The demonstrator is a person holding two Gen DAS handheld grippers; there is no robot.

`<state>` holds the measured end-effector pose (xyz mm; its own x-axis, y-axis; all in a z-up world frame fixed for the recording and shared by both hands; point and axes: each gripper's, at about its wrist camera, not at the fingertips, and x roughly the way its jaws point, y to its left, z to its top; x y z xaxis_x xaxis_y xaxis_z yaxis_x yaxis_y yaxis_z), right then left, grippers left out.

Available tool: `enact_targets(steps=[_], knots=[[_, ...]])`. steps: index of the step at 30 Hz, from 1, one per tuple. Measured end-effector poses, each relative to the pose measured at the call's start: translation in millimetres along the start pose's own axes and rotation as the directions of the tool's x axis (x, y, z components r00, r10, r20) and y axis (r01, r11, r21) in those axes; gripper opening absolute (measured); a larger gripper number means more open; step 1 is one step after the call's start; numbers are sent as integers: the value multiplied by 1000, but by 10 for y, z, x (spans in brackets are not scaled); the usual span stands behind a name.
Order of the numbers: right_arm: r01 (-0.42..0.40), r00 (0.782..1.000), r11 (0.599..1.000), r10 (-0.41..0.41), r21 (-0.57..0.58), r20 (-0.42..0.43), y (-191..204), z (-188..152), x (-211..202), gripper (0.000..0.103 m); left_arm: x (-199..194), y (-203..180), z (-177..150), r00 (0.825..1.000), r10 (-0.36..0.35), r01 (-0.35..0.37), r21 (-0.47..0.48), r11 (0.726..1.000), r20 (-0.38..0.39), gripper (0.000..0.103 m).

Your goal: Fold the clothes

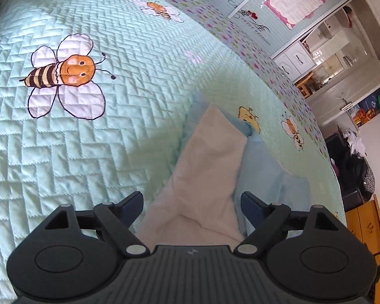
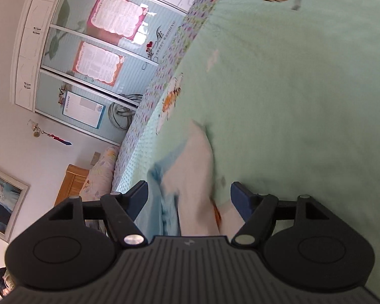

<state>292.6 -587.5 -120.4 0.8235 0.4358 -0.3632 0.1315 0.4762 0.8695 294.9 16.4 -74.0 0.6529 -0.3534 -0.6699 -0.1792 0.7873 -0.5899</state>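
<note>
Left gripper [image 1: 192, 206]: jaws released, nothing gripped. Right gripper [image 2: 189, 197]: jaws released, nothing gripped. Garment [image 1: 207, 162], white-and-blue, lies on bed [image 1: 114, 139], 12 o'clock of both grippers, near bed edge.

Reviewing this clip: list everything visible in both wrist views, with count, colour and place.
garment: one, light blue with white fleecy lining showing, lying on the quilt ahead of both grippers
quilt: one, mint green with bee prints, covering the bed
wardrobe: one, white frame with pale blue sliding doors, beyond the bed
posters: three, two pink-bordered and one blue-bordered, on the wardrobe doors
framed picture: one, on the wall
left gripper: black, blue pads, open
right gripper: black, blue pads, open
</note>
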Motion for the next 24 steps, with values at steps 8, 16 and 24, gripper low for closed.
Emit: enact_targets(steps=[8, 16, 24], knots=[[3, 999, 999, -6, -52, -50, 40, 372, 595, 54, 40, -21, -165, 1000, 0, 1, 69, 998, -11, 87], [62, 995, 980, -75, -187, -62, 53, 480, 768, 3, 81, -119, -278, 999, -29, 32, 114, 993, -25, 90], [45, 998, 986, -51, -159, -30, -74, 602, 723, 2, 59, -79, -232, 999, -31, 32, 111, 993, -16, 90]])
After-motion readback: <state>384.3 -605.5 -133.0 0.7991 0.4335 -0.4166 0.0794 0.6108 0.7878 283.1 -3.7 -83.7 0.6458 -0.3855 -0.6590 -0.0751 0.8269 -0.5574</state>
